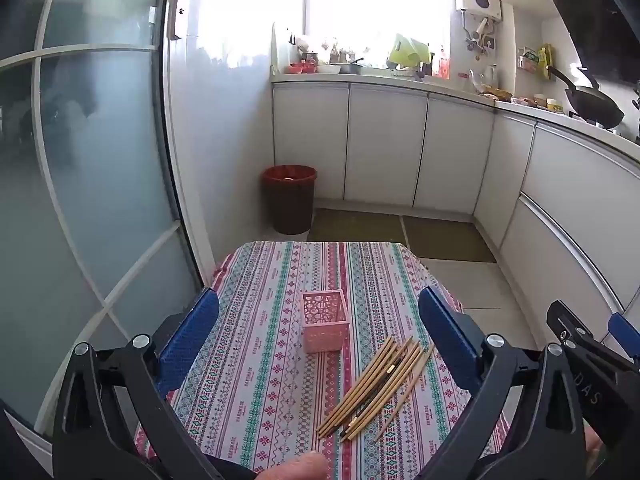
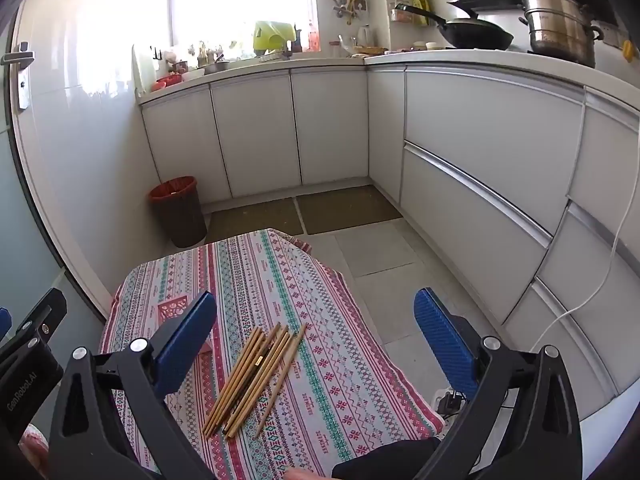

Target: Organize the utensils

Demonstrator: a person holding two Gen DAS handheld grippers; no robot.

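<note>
Both tools hover above the near edge of the worktop [image 1: 256, 320] with its patterned cloth: the left hand-held gripper [image 1: 318, 328] and the right hand-held gripper [image 2: 316, 330] each have their blue fingers spread wide with nothing between them. A loose bundle of wooden chopsticks [image 1: 376, 388] lies flat on the cloth, near and right of centre. Just beyond its far-left end stands an upright pink lattice basket [image 1: 325, 325], apart from both tools.
</note>
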